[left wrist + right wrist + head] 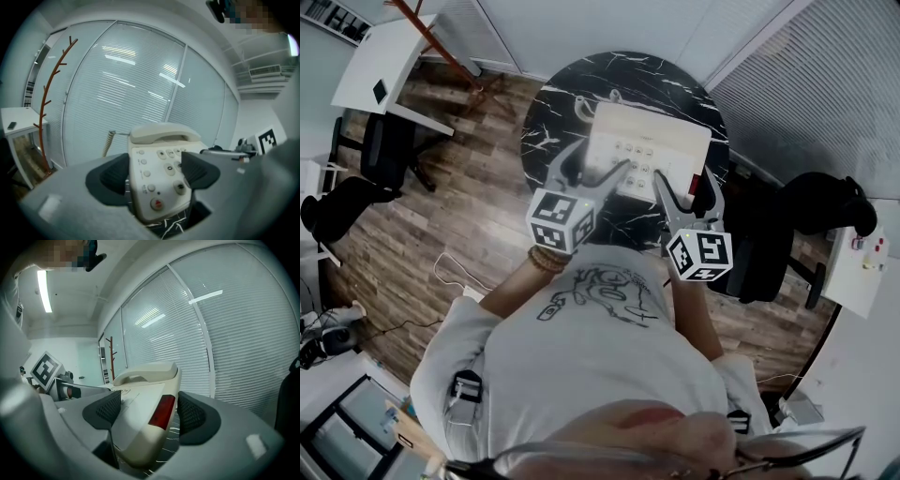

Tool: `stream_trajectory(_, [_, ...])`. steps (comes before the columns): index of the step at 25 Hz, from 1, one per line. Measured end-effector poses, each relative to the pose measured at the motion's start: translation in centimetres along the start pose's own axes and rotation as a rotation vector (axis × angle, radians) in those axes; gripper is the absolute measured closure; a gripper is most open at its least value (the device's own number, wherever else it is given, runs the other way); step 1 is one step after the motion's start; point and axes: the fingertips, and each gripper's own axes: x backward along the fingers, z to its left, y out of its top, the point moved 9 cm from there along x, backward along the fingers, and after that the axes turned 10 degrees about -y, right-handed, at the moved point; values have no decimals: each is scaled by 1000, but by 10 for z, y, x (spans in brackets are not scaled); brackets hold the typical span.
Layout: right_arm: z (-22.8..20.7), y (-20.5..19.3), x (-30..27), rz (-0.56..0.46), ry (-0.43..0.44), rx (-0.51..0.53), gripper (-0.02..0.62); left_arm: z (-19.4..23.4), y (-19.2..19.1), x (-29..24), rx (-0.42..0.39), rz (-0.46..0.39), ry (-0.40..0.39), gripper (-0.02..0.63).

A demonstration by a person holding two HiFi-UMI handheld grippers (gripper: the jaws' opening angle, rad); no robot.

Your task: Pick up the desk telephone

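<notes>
Left gripper (600, 164): positioned at the near left corner of the telephone (649, 141). In the left gripper view the jaws are spread. One pad (112, 176) stands beside the left side wall, with a sliver of marble showing between pad and casing. The other pad reaches in over the keypad (164, 166). No firm clamp is visible.

Telephone: located on the round black marble table (553, 103), keypad toward the person, with the handset (161, 133) seated in its cradle at the far end. The coiled cord (108, 140) hangs off the far left. The views do not settle whether the base has left the table.

Right gripper (682, 183): positioned at the near right corner, mirroring the left. The jaws are spread. The outer pad (192, 413) stands just beside the side wall bearing the red strip (161, 411), and the inner pad is over the top face.

Rationale (judged): the body looks wider than one jaw opening, so each tool takes a corner. Opposed holds should keep the body level, so the loose handset stays seated.
</notes>
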Motion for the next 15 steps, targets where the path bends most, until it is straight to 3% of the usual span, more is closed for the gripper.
stream_trajectory(15, [2,-4,1,-1,-8,-12,222,2,-2,1,-2,2,-6,252])
